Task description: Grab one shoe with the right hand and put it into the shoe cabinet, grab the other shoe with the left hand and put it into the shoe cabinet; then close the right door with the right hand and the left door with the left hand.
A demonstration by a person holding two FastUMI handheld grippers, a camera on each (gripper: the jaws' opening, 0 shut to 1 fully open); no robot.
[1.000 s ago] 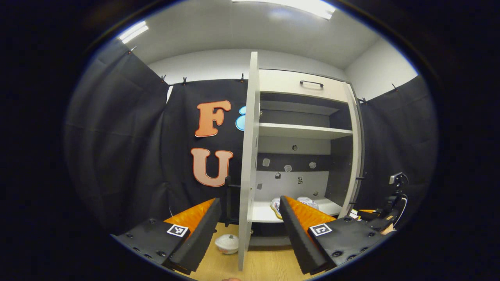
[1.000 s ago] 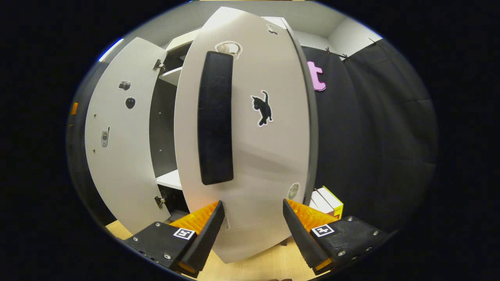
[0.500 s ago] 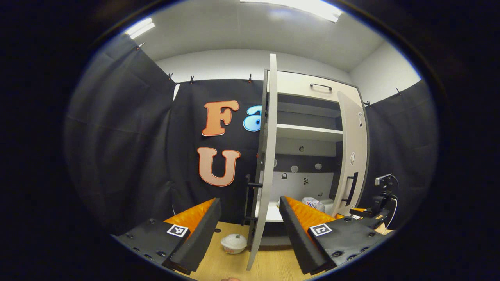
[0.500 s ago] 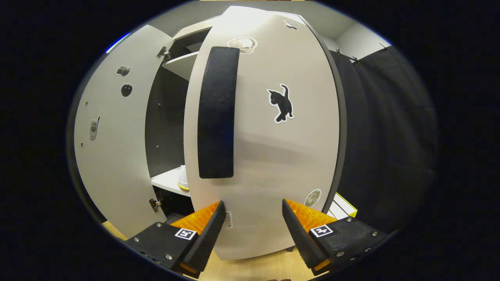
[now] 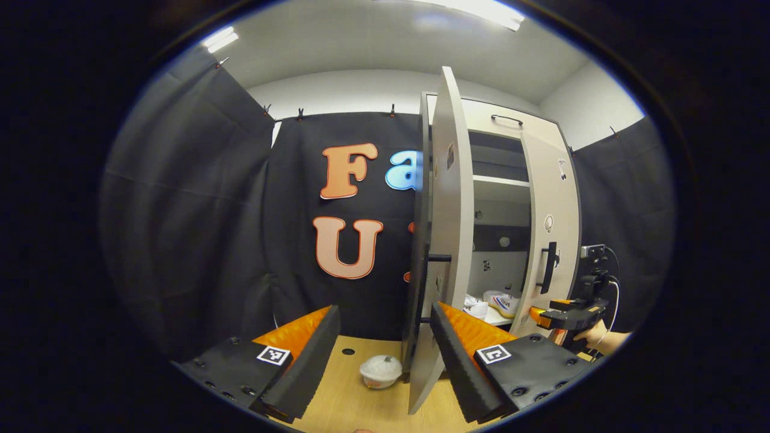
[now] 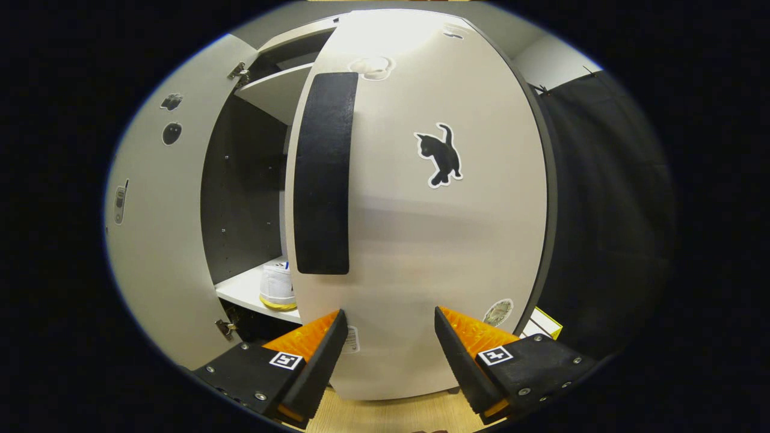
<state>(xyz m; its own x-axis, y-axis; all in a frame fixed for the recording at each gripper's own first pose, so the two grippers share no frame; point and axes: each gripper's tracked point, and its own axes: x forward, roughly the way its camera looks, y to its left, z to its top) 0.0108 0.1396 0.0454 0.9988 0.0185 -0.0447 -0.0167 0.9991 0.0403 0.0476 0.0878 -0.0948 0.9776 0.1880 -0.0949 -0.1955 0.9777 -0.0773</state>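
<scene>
Against the right door [image 6: 421,240], the right hand-held gripper [image 6: 388,352] points level, fingers spread, grasping nothing.

Bowl: small white lidded bowl [image 5: 380,371] on the wooden floor [image 5: 355,409].
Box: yellow-edged box [image 6: 544,326], floor's right edge.

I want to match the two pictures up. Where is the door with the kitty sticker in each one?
Left gripper view: the right door stands at right of centre, narrow, its dark handle facing us.
Right gripper view: the right door is big and central, cat sticker upper right.
Shared landmark: the white shoe on the bottom shelf.
</scene>
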